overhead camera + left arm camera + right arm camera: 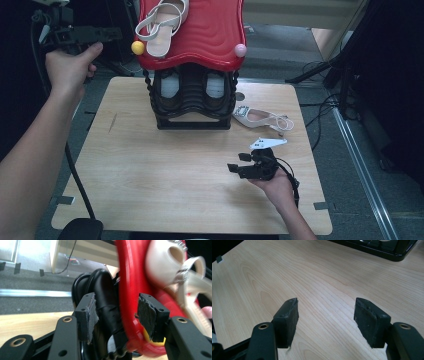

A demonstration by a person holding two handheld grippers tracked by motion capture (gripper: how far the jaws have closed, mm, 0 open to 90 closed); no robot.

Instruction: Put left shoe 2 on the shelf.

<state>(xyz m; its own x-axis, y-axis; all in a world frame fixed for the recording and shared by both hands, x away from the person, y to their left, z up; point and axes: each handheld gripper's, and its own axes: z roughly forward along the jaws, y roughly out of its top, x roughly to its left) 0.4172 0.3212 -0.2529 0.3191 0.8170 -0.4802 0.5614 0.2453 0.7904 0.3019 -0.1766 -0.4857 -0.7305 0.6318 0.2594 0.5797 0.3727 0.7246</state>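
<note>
A two-level shoe rack stands at the table's far middle, with a red wavy top shelf (210,35) over a black lower frame (192,120). One white strappy sandal (162,22) lies on the red shelf, and its mate (260,118) lies on the table right of the rack. My left gripper (116,34) is held in the air left of the shelf, close to the yellow knob (137,47), and it is open. In the left gripper view the red shelf edge (127,277) and the sandal (162,262) show beyond the left gripper (116,307). My right gripper (237,162) rests low over the table at front right, open and holding nothing.
A pair of grey shoes (170,85) sits on the black lower level. A pink knob (240,50) marks the shelf's right corner. The wooden table (150,170) lies bare under the right gripper (325,312), with the rack's black base (387,250) ahead. Cables and stands ring the table.
</note>
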